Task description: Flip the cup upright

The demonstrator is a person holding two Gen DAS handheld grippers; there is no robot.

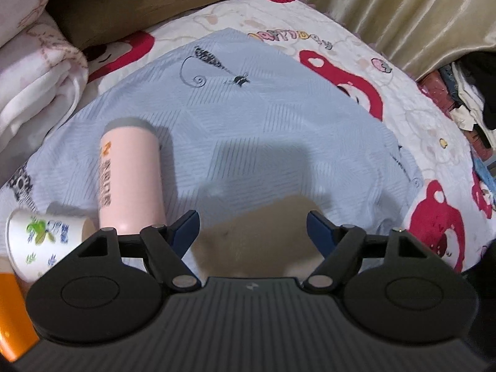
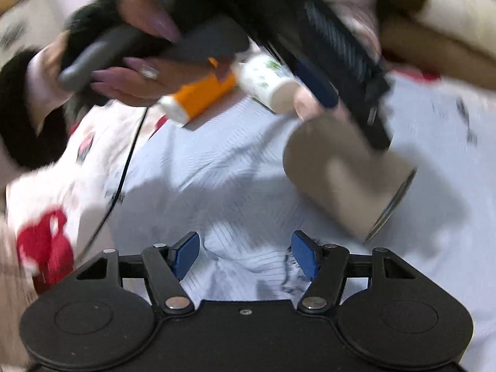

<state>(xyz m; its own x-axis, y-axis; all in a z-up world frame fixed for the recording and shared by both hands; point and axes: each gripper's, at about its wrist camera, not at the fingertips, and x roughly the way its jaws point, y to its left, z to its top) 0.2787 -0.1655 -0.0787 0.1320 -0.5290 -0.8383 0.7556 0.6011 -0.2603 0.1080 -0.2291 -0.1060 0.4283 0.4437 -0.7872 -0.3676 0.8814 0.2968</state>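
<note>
- Counting left to right in your left wrist view: one orange container (image 1: 11, 313) at the frame's edge, one paper cup (image 1: 43, 243), one pink bottle (image 1: 131, 179), one tan mug (image 1: 257, 235).
- The paper cup lies on its side on the pale blue cloth (image 1: 279, 142) spread over the bed, touching the orange container and just beside the pink bottle. It is white with green and blue prints. You cannot tell from either view whether anything is in it.
- The pink bottle lies flat with its grey cap pointing away from you.
- Your left gripper (image 1: 252, 224) has its blue fingers spread wide, closed on nothing; the blurred tan mug sits in the gap below them.
- In your right wrist view the tan mug (image 2: 347, 183) lies tilted on its side on the cloth, its rim toward the right; its inside is hidden.
- Your left hand (image 2: 130, 74) grips the other tool's handle above the orange container (image 2: 201, 96) and paper cup (image 2: 266, 83).
- Your right gripper (image 2: 245, 255) is spread apart and empty over the cloth, near the mug but not touching it.
</note>
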